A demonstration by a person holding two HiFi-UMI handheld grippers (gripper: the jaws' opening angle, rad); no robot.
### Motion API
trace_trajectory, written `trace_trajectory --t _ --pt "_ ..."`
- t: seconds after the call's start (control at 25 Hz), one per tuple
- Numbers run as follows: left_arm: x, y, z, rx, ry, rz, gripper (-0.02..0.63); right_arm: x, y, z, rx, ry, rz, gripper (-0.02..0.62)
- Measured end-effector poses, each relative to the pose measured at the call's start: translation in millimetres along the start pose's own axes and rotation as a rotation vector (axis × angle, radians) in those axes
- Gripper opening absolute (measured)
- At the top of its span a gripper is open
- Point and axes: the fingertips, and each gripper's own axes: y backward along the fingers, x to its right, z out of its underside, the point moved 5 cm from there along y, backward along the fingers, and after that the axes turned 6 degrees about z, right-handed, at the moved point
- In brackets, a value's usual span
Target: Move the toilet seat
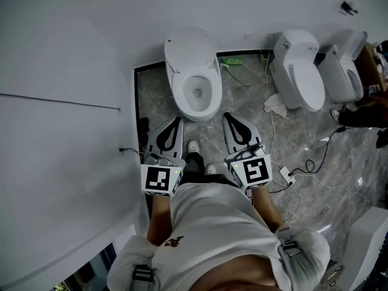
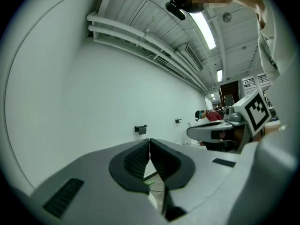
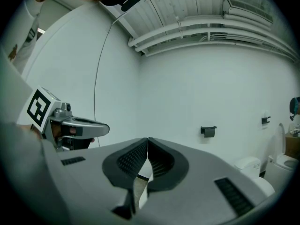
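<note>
A white toilet stands against the back wall, bowl open, with its seat and lid raised toward the wall. My left gripper is shut and empty, short of the bowl's front left. The right gripper is shut and empty too, short of the bowl's front right. In the left gripper view the jaws meet, pointing level at the white wall. My right gripper shows the same in its own view. Neither touches the toilet.
Two more white toilets stand to the right. Cables and a power strip lie on the grey marble floor. A white curved wall closes the left side. Black wall fittings hang on the far wall.
</note>
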Motion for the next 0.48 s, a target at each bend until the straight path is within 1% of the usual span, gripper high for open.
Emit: trace_trajectory --t 0.2,0.48 --pt "-12 -17 1 0.006 0.004 -0.001 0.023 9 -20 1 -0.003 0.004 0.001 0.021" --pt "-48 -48 5 0.014 0.01 -0.005 0.023 19 -67 0 -0.013 0.028 0.002 0.021"
